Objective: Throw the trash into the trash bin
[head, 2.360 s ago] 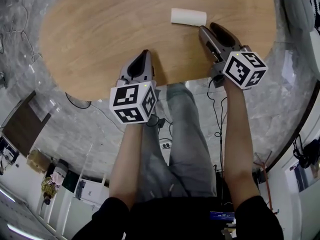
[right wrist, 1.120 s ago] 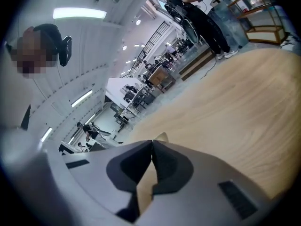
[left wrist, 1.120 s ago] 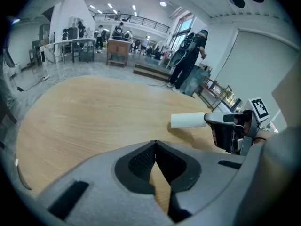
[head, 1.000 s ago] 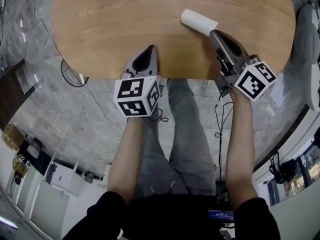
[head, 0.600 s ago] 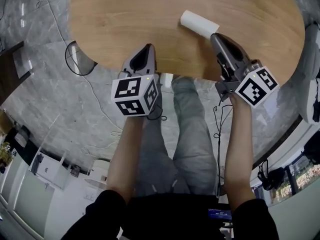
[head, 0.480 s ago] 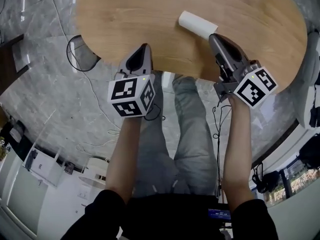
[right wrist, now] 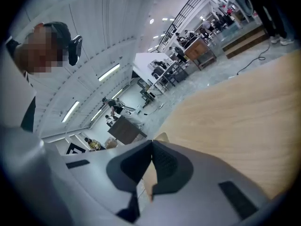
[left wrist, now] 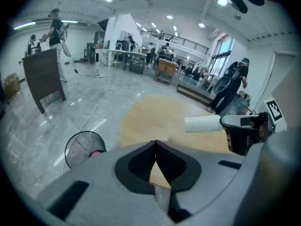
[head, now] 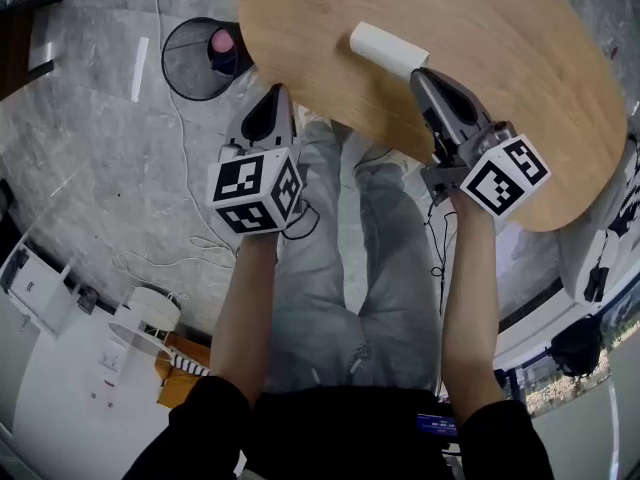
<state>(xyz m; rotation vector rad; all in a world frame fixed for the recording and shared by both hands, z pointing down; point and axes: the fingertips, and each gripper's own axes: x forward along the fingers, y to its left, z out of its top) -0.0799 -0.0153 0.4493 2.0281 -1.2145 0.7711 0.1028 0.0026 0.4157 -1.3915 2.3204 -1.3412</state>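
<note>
Where wooden table (head: 505,83) curves, white roll (head: 386,49), mesh bin (head: 185,73)

Open floor (head: 90,148) flanks the trash bin (head: 190,63); the table (head: 480,88) edge stands beside it; 1 cable (head: 183,168) crosses.

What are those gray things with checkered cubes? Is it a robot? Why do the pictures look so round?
It's no robot. A person holds two gray pinching tools, the left gripper and the right gripper; the checkered cubes are part of them. The head view comes from a camera on the person's head, looking down at their arms and legs. The other two come from small cameras riding on each tool, and wide lenses bend everything round. Below is a wooden table. The right gripper's jaws are shut on the end of a white roll, the trash. The left gripper's jaws are shut with nothing in them. On the floor stands a black wire trash bin with something pink inside.
</note>
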